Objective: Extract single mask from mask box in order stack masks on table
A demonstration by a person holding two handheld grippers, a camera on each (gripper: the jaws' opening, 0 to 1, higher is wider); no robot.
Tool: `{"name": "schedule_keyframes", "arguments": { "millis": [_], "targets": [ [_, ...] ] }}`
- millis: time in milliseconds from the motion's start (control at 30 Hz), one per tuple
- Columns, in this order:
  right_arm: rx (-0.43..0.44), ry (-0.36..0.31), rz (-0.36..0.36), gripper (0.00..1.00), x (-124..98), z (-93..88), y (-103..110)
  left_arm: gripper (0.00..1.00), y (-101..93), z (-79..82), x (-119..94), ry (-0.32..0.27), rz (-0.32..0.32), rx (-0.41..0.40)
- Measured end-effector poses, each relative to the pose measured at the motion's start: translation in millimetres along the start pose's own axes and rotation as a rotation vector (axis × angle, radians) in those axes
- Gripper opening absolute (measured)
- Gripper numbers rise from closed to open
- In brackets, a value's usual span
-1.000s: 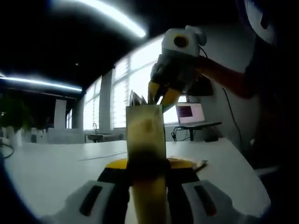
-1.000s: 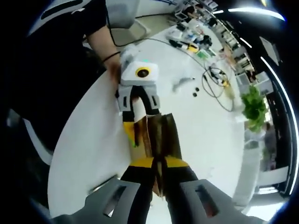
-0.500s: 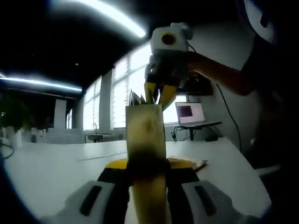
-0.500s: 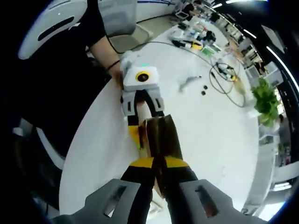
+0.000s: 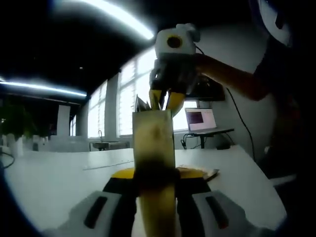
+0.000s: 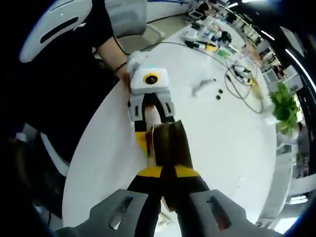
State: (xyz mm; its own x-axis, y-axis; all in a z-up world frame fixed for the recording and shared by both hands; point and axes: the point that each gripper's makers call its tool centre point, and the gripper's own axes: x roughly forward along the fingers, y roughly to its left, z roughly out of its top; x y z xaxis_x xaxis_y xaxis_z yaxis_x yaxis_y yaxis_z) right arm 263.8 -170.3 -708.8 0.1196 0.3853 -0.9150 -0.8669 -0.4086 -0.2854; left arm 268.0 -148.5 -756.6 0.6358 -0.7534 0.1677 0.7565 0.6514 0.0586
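In the left gripper view a tall brown mask box (image 5: 154, 140) stands upright on the white table (image 5: 54, 180), and my left gripper (image 5: 155, 175) is shut on its lower part. My right gripper (image 5: 164, 101) comes down from above, its yellow fingers at the box's open top beside the thin sheet edges (image 5: 141, 103) that poke out. The right gripper view looks down onto the box (image 6: 170, 143). There the left gripper (image 6: 155, 133) clasps it from the far side, and my right gripper (image 6: 168, 173) is pinched on a thin brown mask edge.
A flat brown piece (image 5: 207, 173) lies on the table behind the box. A laptop (image 5: 200, 118) stands at the far right. Cables and small parts (image 6: 237, 79) lie across the table, with a plant (image 6: 284, 101) at its edge. A person's forearm (image 5: 227, 76) reaches in.
In the left gripper view the right gripper has shifted left and settled over the box's open top, its fingers drawn closer together. The box and left gripper have stayed put.
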Motion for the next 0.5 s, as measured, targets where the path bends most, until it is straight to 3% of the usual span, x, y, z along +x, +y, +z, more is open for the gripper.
{"name": "schedule_keyframes", "arguments": {
  "millis": [500],
  "targets": [
    [0.021,-0.030,0.002,0.01,5.8,-0.1,4.0,0.33,-0.2,-0.7,0.0,0.001,-0.005,0.005]
  ]
}}
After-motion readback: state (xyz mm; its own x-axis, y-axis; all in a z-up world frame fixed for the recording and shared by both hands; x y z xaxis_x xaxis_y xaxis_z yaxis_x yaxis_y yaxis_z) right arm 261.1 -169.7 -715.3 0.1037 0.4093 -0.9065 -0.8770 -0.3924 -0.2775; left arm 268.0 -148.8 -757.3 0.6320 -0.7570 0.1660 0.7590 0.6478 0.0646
